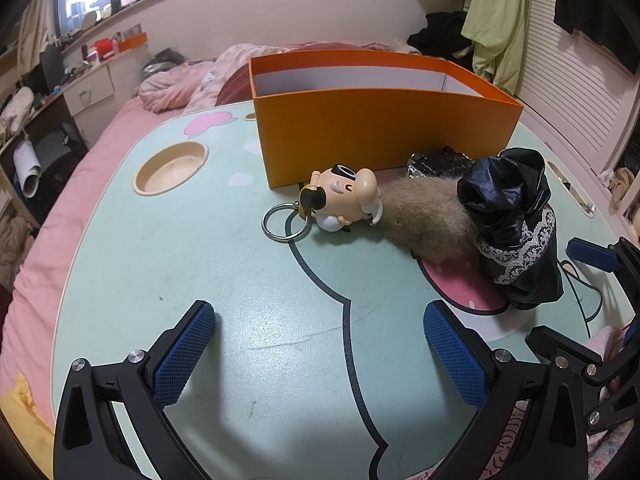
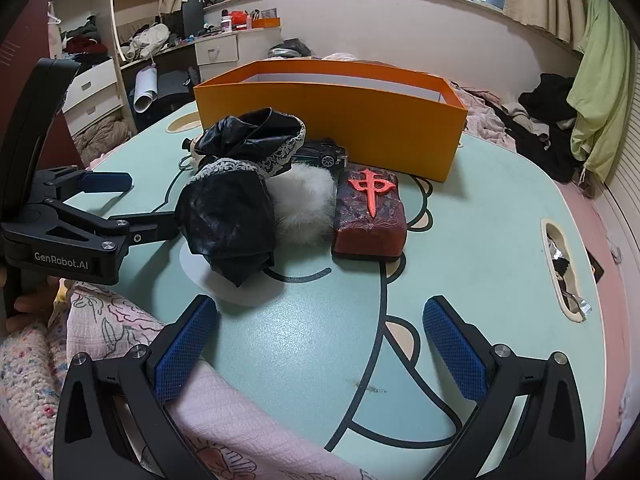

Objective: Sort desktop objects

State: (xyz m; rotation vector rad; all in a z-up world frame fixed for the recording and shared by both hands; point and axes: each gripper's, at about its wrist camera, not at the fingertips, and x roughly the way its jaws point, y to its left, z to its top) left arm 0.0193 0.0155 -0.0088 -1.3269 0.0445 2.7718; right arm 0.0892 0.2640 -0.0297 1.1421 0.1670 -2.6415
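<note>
Currently both claws, left claw (image 1: 319, 354) and right claw (image 2: 320, 354), gape wide, empty. Dark-red mahjong-tile block (image 2: 370, 216) sits mid-bench before orange cardboard box (image 2: 332, 120): looks rigid, maybe squishy; grip its long sides.

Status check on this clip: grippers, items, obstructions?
Left gripper open, empty. Right gripper open, empty. Keychain figure, fur pompom, black garment, red block outside orange box.

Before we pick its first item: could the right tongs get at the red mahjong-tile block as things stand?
Probably yes. The right tongs are open and empty, and bare table lies between them and the red mahjong-tile block. The fluffy pompom presses against the block's left side, which might crowd one finger.
</note>
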